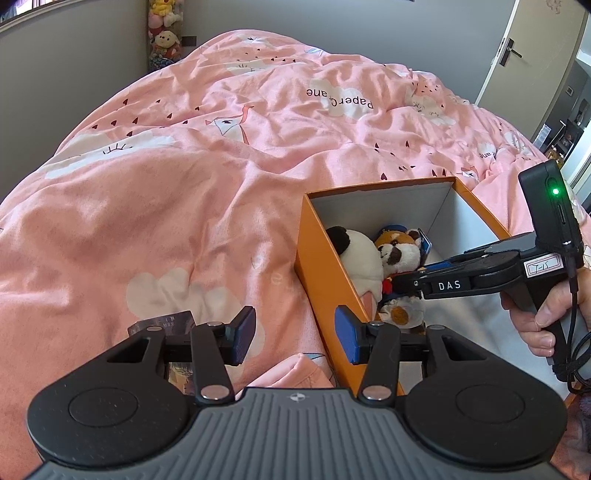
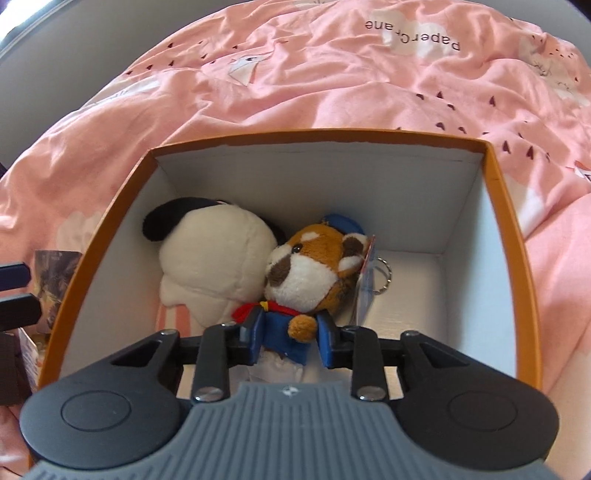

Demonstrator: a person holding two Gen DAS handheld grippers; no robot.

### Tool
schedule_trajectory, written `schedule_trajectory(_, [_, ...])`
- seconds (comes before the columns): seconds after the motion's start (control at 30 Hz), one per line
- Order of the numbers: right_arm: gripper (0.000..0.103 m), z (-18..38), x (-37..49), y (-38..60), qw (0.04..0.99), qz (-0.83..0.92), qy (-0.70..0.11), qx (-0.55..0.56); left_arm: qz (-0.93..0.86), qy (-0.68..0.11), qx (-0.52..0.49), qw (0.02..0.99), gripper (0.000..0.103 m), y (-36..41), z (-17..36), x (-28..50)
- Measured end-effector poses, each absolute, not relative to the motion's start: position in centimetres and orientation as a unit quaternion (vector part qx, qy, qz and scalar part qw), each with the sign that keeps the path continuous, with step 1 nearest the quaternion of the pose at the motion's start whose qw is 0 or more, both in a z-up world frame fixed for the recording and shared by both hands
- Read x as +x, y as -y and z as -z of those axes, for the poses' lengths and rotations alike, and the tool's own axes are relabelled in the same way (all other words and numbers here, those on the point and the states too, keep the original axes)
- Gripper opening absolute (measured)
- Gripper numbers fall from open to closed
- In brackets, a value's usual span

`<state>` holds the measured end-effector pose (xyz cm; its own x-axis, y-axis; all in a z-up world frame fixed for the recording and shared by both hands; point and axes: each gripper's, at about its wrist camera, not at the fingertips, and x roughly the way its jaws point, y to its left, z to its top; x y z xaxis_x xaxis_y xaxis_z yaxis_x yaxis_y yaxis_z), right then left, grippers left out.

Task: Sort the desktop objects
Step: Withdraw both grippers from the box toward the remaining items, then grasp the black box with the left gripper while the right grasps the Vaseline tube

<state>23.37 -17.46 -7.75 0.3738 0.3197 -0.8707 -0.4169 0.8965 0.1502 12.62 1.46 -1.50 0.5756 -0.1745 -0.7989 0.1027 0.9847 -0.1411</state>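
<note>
Our right gripper reaches down into the orange box, its blue pads set on either side of the small brown plush in a blue coat; whether they press on it or merely flank it, we cannot tell. That plush lies on the white floor of the box, touching the black-and-white panda plush to its left, with a keyring and tag at its right.

Our left gripper hangs outside the box with its fingers apart and nothing between them, one pad over the near orange wall. Just beside it, a printed booklet lies on the bedding.

We see the box resting on a rumpled pink quilt printed with clouds, paper cranes and dark hearts. Beyond it are grey walls, stuffed toys stacked in the corner, and a pale door with a dark handle.
</note>
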Motion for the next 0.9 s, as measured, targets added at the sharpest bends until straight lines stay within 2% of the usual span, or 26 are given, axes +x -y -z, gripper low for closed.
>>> schedule_trajectory(0.27, [0.030, 8.1, 23.5, 16.8, 0.827, -0.211, -0.516, -0.071, 0.070, -0.460, -0.033, 0.884, 0.055, -1.4, 1.8, 12.7])
schedule_trajectory(0.5, [0.035, 6.9, 22.4, 16.9, 0.837, -0.196, -0.504, -0.087, 0.059, -0.451, -0.036, 0.890, 0.056, -2.0, 0.9, 11.8])
schedule_trajectory(0.9, [0.035, 1.1, 17.5, 16.2, 0.868, -0.234, -0.431, -0.074, 0.035, -0.432, -0.055, 0.900, 0.056, -4.9, -2.4, 8.9])
